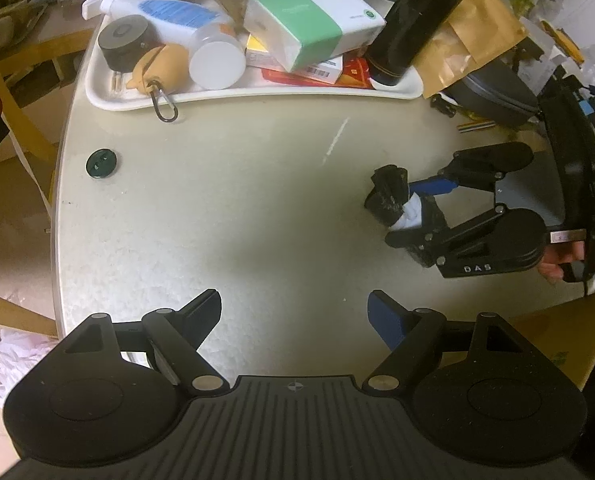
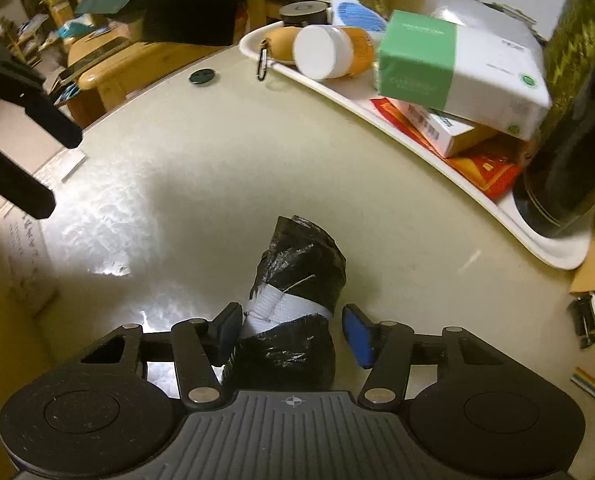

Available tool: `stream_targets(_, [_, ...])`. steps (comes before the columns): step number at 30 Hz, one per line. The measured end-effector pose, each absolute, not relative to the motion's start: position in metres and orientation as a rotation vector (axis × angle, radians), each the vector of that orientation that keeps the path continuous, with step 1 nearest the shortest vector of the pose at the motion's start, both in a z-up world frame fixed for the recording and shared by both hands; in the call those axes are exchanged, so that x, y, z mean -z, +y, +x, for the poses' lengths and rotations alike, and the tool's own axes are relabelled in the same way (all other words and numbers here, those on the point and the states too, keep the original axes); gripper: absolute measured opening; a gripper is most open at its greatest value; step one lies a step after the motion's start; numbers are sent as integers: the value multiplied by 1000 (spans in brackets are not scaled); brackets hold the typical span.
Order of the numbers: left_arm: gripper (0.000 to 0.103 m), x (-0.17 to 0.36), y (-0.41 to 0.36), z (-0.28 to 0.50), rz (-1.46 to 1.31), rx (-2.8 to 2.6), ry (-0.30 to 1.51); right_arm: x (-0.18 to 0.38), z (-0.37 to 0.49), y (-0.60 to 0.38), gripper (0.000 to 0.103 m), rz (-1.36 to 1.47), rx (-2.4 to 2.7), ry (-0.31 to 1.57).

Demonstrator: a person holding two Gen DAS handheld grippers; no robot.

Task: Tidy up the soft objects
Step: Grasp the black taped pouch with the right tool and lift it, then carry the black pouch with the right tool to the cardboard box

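Observation:
A soft black plastic roll (image 2: 301, 260) with a white band around its middle lies on the pale table (image 2: 257, 152). My right gripper (image 2: 292, 320) straddles its near end. The black finger (image 2: 227, 332) touches the white band, while the blue pad (image 2: 355, 336) stands a sliver off the roll's other side. In the left wrist view the same roll (image 1: 387, 196) sits at the right between the right gripper's (image 1: 404, 213) fingers, a hand behind it. My left gripper (image 1: 293, 300) hovers open over bare table with nothing between its fingers.
A white tray (image 1: 257, 94) at the table's far edge holds a green-and-white tissue pack (image 1: 313, 20), a tall black bottle (image 1: 417, 20), jars, boxes and a tan pouch with a carabiner. A dark round cap (image 1: 101, 163) lies at the left. A brown paper bag (image 1: 473, 40) sits far right.

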State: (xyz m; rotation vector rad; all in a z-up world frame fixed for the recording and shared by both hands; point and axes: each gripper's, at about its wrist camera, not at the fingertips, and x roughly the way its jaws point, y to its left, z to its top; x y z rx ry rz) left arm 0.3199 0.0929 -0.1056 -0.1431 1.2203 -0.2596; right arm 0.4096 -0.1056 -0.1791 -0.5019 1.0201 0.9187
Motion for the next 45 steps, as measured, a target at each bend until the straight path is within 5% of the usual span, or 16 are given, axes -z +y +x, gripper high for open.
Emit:
stream_targets(18, [81,98,82,314,-97,251,1167,106,417,-148,48,-370,-761,951])
stream_targets(45, [81,-34,47,210,28,194,875,-34,279,-207,48,-209,-710,819])
